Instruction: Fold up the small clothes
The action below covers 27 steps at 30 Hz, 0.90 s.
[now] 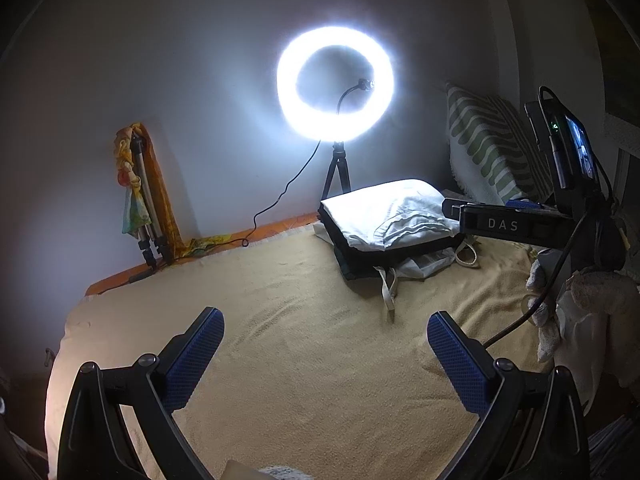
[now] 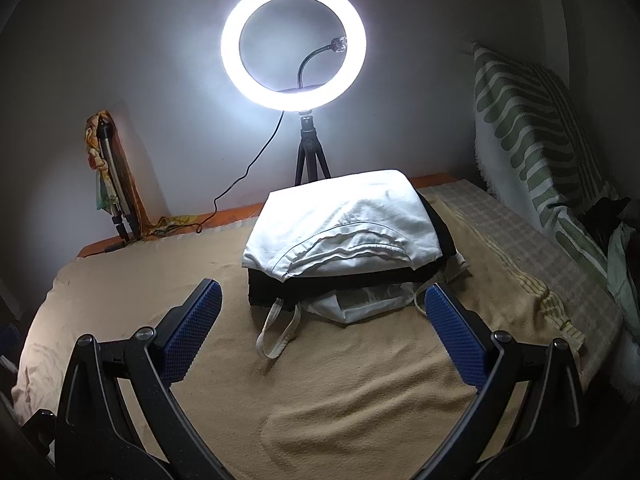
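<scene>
A stack of folded clothes lies on the tan blanket point(image 2: 320, 380): a white folded garment point(image 2: 340, 224) on top, a black one point(image 2: 352, 284) under it, and a white cloth bag with straps point(image 2: 360, 306) at the bottom. The stack also shows in the left wrist view point(image 1: 388, 216), far right of my left gripper. My left gripper point(image 1: 326, 344) is open and empty above the bare blanket point(image 1: 300, 340). My right gripper point(image 2: 322, 316) is open and empty just in front of the stack; its body shows in the left wrist view point(image 1: 508, 224).
A lit ring light on a tripod point(image 2: 294, 46) stands behind the stack, its cable trailing left. A folded tripod with colourful cloth point(image 2: 112, 176) leans on the wall. A green-striped pillow point(image 2: 532, 136) stands right. Plush items point(image 1: 592, 292) lie at the right edge.
</scene>
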Available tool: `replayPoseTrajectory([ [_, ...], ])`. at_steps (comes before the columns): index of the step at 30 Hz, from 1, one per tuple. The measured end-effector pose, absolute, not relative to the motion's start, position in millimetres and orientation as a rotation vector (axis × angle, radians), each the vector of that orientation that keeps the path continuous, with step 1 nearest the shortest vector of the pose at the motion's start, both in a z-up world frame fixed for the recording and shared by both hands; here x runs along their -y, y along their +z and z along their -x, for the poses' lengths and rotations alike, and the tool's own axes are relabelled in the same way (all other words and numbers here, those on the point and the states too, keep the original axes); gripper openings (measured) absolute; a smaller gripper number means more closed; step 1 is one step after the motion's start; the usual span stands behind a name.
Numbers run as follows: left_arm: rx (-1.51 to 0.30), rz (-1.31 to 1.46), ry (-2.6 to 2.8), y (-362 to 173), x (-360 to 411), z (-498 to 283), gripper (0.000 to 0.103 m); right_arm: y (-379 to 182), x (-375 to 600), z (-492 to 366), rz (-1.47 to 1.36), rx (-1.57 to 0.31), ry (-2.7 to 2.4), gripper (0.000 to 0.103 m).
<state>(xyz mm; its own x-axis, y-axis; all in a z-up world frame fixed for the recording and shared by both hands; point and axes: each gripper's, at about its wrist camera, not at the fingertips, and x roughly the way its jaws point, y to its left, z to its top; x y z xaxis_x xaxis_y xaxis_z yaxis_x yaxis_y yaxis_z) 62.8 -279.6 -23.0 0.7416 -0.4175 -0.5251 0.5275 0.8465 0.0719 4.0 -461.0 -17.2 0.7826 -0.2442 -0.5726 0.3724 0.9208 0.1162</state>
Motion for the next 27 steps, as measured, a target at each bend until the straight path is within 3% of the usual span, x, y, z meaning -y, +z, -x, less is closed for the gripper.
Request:
replayPoseTrajectory([
  [27,-0.51,-0.224,-0.524,-20.2,278.4,-60.9,0.103,-19.0,454.6,-8.6,-0.204,-0.585,-0.307,0.103],
])
